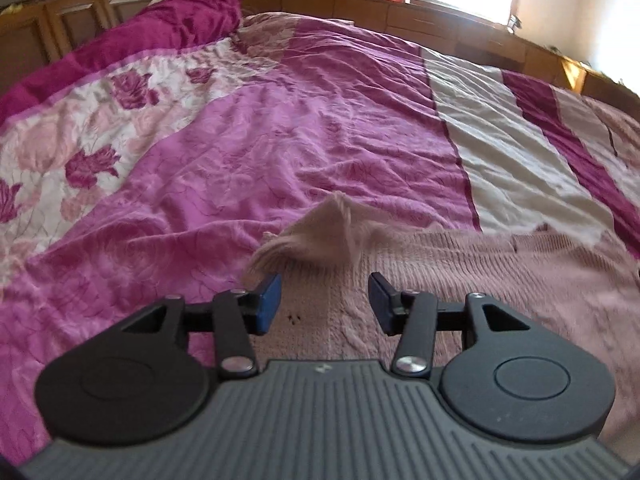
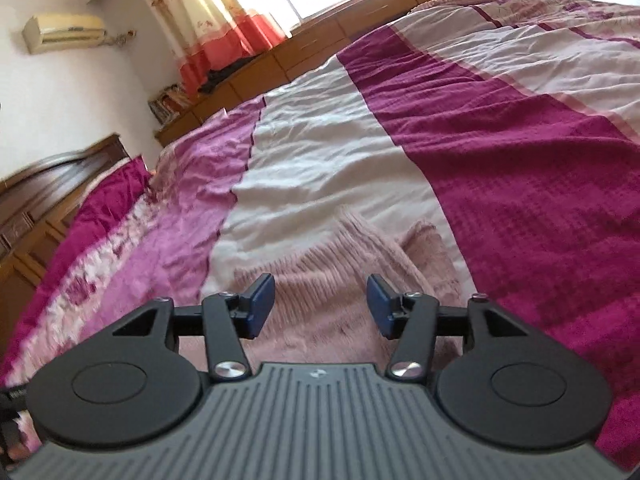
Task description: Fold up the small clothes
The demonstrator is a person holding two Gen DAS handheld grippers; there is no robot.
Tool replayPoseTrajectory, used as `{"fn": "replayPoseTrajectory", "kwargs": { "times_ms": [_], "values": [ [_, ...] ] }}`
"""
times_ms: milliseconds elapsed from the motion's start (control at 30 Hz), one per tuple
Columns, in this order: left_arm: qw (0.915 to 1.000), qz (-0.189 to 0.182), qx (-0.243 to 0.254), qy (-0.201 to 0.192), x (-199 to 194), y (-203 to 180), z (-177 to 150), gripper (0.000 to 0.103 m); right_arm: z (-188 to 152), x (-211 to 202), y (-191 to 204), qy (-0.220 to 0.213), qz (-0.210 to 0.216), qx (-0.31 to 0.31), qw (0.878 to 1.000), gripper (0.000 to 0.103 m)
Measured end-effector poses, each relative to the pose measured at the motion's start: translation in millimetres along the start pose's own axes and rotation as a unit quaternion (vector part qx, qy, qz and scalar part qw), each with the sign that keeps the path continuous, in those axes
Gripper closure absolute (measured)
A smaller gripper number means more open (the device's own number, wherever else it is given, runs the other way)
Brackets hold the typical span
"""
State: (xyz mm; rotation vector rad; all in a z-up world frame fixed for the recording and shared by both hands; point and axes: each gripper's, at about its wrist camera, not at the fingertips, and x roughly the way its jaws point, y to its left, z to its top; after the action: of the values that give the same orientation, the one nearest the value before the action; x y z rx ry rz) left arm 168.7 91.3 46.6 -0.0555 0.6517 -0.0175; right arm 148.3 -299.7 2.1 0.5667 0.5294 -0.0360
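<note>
A pale pink knitted garment [image 1: 460,272] lies flat on the bedspread. In the left wrist view one corner of it [image 1: 320,232] stands up in a blurred peak just beyond the fingertips. My left gripper [image 1: 325,300] hovers over the knit with its blue pads apart and nothing pressed between them. In the right wrist view the same knitted garment [image 2: 320,280] spreads under and ahead of my right gripper [image 2: 320,304], whose jaws also stand apart with only the flat knit showing behind the gap.
The bed carries a quilted bedspread [image 1: 280,120] in pink, magenta and cream stripes. A magenta blanket [image 1: 180,20] is heaped near the wooden headboard [image 1: 48,36]. Wooden cabinets [image 2: 320,28] run along the far side below a bright window with curtains.
</note>
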Motion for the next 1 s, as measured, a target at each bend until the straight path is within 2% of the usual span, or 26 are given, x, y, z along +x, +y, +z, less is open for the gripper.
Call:
{"fn": "replayPoseTrajectory", "kwargs": {
  "times_ms": [133,333,500,667,1000],
  "values": [
    [0.9996,-0.003,0.027,0.006,4.4,-7.2,-6.1,0.053,-14.3,0.1,-3.5,-0.001,-0.004,-0.010,1.000,0.044],
    [0.9993,-0.002,0.036,0.011,23.4,-5.3,-4.5,0.053,-26.0,3.7,-4.4,-0.004,-0.012,-0.037,0.999,0.044],
    [0.9997,-0.022,0.004,0.011,41.4,6.8,11.9,0.053,-30.2,6.3,-2.1,-0.006,-0.018,-0.052,0.998,0.044],
    [0.9973,-0.024,-0.062,0.032,61.1,26.6,15.6,0.053,-31.6,6.5,-2.2,-0.008,-0.016,-0.051,0.999,0.044],
    [0.9966,-0.020,-0.068,0.042,31.9,25.3,14.2,0.053,-26.1,-1.8,-8.6,-0.014,-0.005,-0.023,1.000,0.043]
  ]
}}
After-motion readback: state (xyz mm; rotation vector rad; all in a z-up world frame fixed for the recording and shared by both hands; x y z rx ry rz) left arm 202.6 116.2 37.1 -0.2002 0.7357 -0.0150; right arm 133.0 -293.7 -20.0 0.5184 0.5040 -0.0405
